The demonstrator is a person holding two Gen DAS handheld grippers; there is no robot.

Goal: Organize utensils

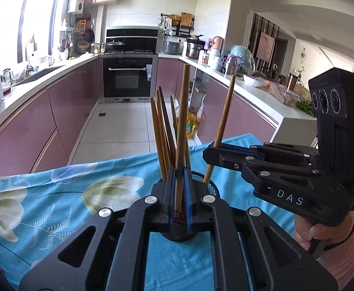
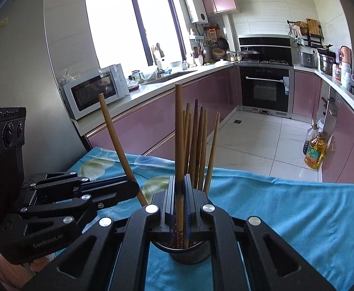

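Note:
A black mesh holder (image 1: 211, 184) stands on the blue flowered cloth (image 1: 55, 194) with several wooden chopsticks (image 1: 163, 133) upright in it. My left gripper (image 1: 180, 169) is shut on one chopstick (image 1: 182, 121), which is held nearly upright over the holder's mouth. My right gripper (image 1: 212, 151) comes in from the right, shut on another chopstick (image 1: 223, 121) that leans beside the holder's rim. In the right wrist view, the right gripper (image 2: 179, 178) clamps its chopstick (image 2: 178, 133) above the holder (image 2: 189, 252). There the left gripper (image 2: 133, 186) holds its slanted chopstick (image 2: 115, 135) at the left.
The cloth-covered table's far edge (image 2: 286, 177) drops to a tiled kitchen floor. An oil bottle (image 2: 313, 152) stands on the floor by pink cabinets. A microwave (image 2: 94, 89) sits on the left counter, and an oven (image 1: 128, 77) is at the back. A hand in a pink sleeve (image 1: 341, 249) holds the right gripper.

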